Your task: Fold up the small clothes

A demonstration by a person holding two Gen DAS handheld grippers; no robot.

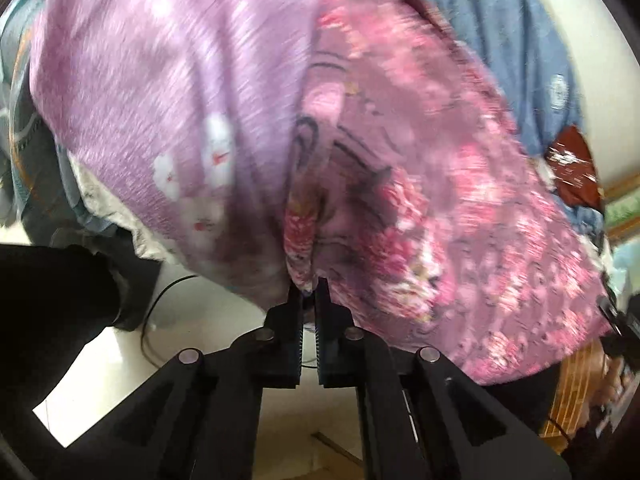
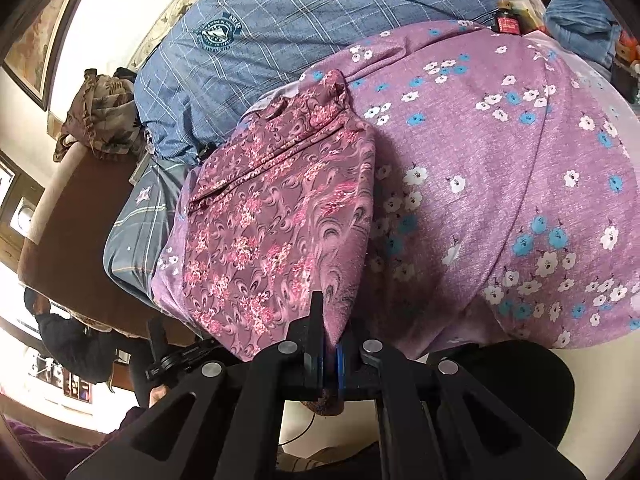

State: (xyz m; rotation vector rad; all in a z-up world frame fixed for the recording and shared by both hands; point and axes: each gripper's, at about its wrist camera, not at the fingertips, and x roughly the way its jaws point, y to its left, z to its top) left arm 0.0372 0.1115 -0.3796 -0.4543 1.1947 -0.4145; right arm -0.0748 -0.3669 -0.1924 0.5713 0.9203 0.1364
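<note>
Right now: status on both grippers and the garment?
Left gripper shut on pink floral garment edge. Right gripper shut on same garment. Garment lies on purple flowered sheet. Nothing in the way.

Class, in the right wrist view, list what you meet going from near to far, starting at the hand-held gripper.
right hand-held gripper → pink patterned garment → blue plaid bedding with a crest

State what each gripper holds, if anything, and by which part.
Both hold the pink patterned garment by its near edge: the right gripper at one corner, the left gripper on a bunched fold.
</note>
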